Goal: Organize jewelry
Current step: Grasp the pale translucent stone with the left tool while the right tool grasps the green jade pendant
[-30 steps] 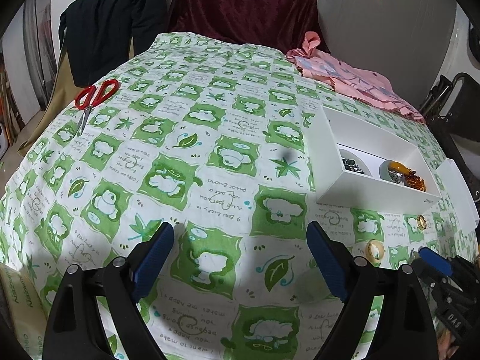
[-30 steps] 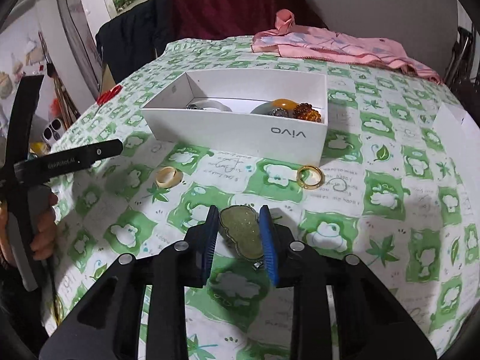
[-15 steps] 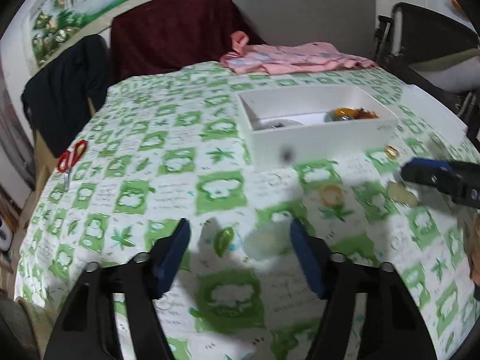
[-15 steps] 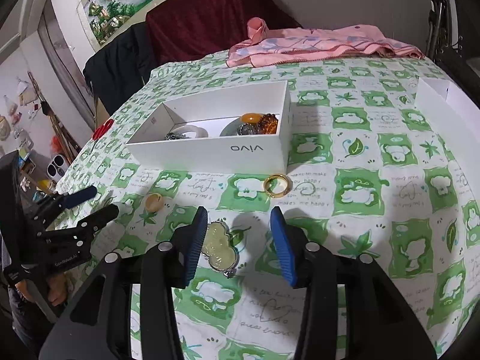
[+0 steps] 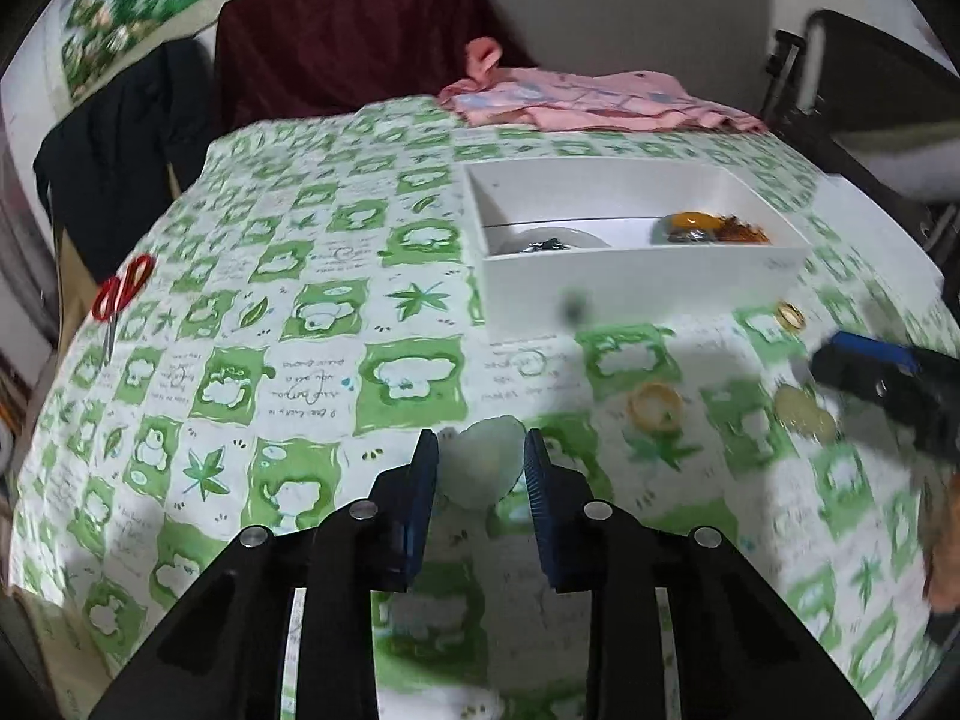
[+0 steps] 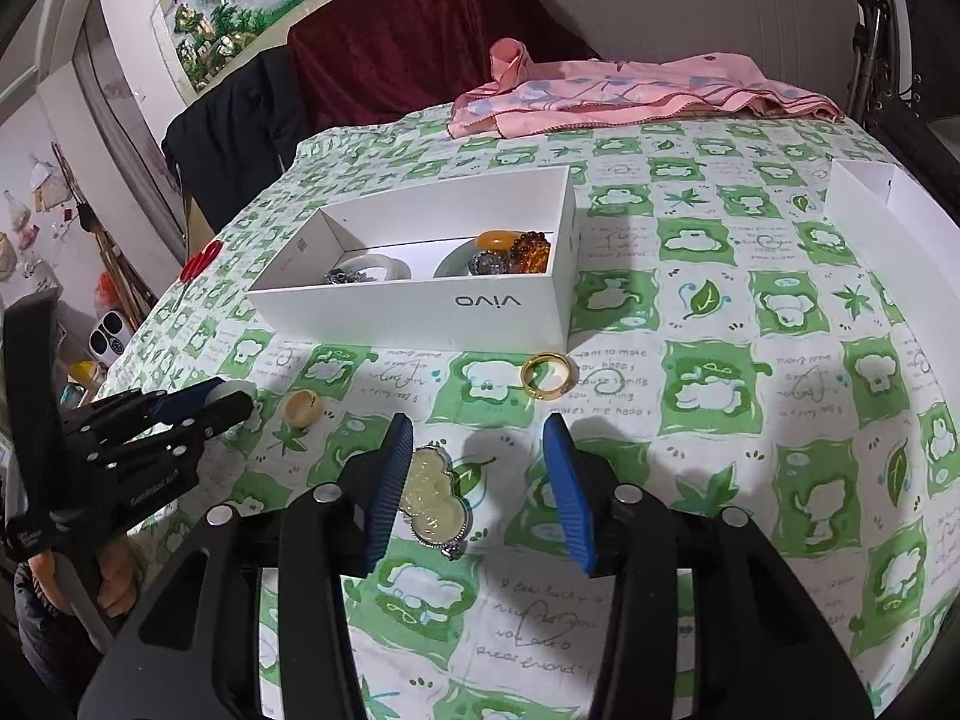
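Observation:
A pale whitish pendant (image 5: pixel 483 468) sits between the blue pads of my left gripper (image 5: pixel 480 450), whose jaws are closing and pressing on its sides. In the right wrist view the left gripper (image 6: pixel 231 399) reaches in from the left with that white piece at its tips. My right gripper (image 6: pixel 480 438) stands open over the cloth. A green pendant (image 6: pixel 432 498) lies loose beside its left finger. A gold ring (image 6: pixel 547 377) and a beige ring (image 6: pixel 303 408) lie in front of the white box (image 6: pixel 420 312), which holds several pieces of jewelry.
Green-and-white patterned cloth covers the table. Red scissors (image 5: pixel 120 294) lie near the left edge. Pink fabric (image 6: pixel 630 96) is bunched at the far side. A second white box part (image 6: pixel 888 222) stands at the right. A hand (image 6: pixel 114 582) holds the left gripper's handle.
The left gripper swung toward the box and closed from wide open onto the pale pendant. The right gripper opened and let go of the green pendant, which now lies on the cloth.

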{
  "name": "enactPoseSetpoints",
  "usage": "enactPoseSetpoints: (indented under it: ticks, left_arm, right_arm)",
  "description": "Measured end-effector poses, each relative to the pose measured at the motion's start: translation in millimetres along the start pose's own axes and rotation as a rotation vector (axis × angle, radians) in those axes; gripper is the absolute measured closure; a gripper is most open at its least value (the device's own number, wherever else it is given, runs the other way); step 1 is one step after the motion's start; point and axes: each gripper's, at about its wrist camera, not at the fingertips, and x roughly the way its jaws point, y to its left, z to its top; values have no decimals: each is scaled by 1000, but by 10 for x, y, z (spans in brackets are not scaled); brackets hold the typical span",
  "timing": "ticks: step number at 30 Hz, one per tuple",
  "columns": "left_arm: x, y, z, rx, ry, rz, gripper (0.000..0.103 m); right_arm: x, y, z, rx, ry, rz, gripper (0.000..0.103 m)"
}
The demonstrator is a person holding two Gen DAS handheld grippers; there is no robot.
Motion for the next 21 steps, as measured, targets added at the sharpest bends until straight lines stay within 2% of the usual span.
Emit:
enactPoseSetpoints:
  ticks: [3,5,6,11,12,13,14,21]
  left_arm:
    - [-27,-11,-21,11,-7,0,72]
    - [-39,-19,-34,18,-11,2,61]
    - [-46,-15,-38,18,-14,2,59]
    - [-45,-4,-25,12,-20,-10,58]
    - [-45,-18,-20,21,-22,-16,59]
    - [-43,-35,-16,30,-23,-18,70]
    - [-35,-55,-15,42,-18,-25,76]
    - [-93,-91,-91,49,-17,-39,76]
  right_arm:
    - [17,-1,-2,-2,8,2,59]
    - [13,7,-4,-10,8,5,59]
    - [13,13,-6,-15,9,7,59]
    - [33,55,-23,-37,23,10,59]
    - [30,62,-24,-40,22,10,59]
    - [28,64,-24,-42,22,10,59]
    - [25,65,-26,-43,21,10,59]
    - [-12,57,-46,-39,20,21,59]
